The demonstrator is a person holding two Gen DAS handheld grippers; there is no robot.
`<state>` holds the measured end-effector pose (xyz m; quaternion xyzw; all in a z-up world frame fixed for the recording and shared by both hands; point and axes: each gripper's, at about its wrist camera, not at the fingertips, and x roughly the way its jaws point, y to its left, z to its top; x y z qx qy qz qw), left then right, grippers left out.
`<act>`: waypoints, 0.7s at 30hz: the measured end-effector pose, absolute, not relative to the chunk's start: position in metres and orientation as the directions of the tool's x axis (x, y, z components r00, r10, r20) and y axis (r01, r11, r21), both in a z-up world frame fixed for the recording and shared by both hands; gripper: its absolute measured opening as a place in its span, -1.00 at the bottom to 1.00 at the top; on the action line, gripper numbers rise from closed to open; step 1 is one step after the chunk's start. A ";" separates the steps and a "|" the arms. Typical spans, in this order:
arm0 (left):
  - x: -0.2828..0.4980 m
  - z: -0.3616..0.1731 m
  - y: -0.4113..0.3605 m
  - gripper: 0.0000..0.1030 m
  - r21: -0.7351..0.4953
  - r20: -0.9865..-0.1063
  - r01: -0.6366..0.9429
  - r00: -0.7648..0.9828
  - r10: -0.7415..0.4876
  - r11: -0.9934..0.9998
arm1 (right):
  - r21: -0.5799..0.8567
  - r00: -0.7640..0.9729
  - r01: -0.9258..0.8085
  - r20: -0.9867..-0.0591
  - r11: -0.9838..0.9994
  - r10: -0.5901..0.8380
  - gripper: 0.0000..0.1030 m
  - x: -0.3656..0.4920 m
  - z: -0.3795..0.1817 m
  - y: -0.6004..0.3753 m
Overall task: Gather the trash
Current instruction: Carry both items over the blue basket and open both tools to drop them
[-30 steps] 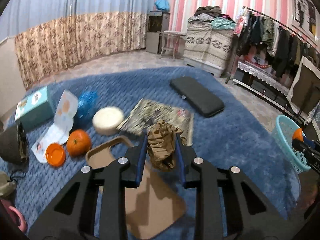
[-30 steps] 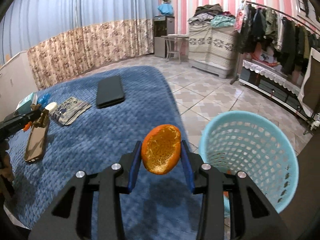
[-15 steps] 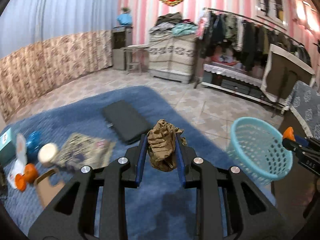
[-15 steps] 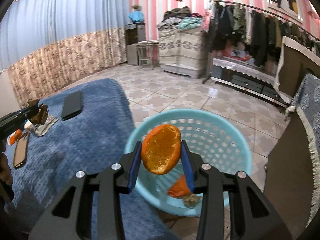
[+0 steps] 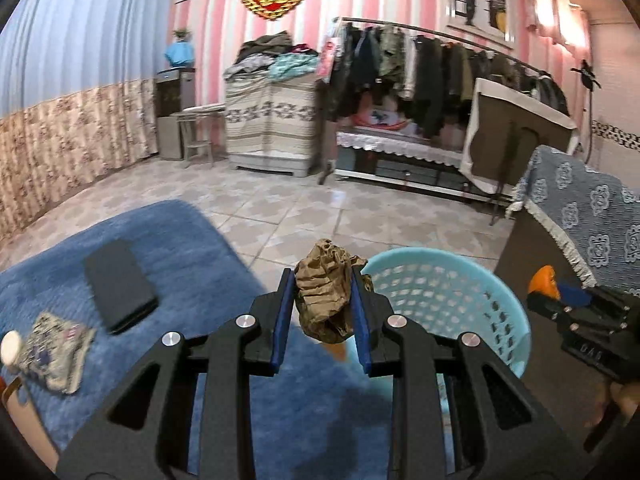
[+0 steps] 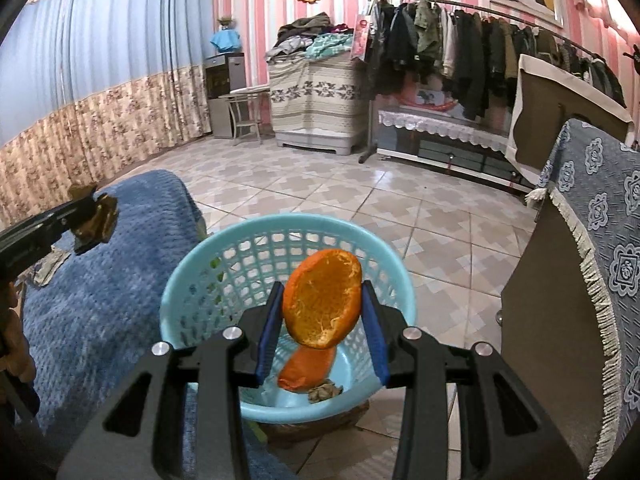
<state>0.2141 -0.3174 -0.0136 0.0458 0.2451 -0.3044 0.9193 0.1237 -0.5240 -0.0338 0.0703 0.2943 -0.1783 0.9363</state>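
The right gripper (image 6: 322,322) was clamped on an orange peel (image 6: 322,298) above the basket (image 6: 208,258), which already held scraps. The left gripper (image 5: 322,314) gripped crumpled brown paper (image 5: 326,288); the basket lay beyond its fingertips, rightward. Both drops remained.

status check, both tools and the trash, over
Left tool shut on crumpled brown paper, near the basket rim. Right tool shut on orange peel, over the basket. Nothing in the way.
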 end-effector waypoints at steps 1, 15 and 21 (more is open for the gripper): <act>0.214 -0.013 -0.323 -0.50 -0.064 -0.476 0.593 0.689 -0.547 0.803 | 0.022 0.762 0.379 -0.575 0.925 -0.298 -0.25 0.123 -0.034 -0.524; 0.220 -0.044 -0.393 -0.48 -0.064 -0.519 0.667 0.613 -0.595 0.743 | 0.010 0.753 0.431 -0.555 0.902 -0.354 -0.25 0.123 -0.041 -0.540; 0.225 -0.050 -0.412 -0.45 -0.069 -0.525 0.684 0.594 -0.609 0.726 | 0.009 0.751 0.436 -0.554 0.900 -0.359 -0.25 0.127 -0.042 -0.542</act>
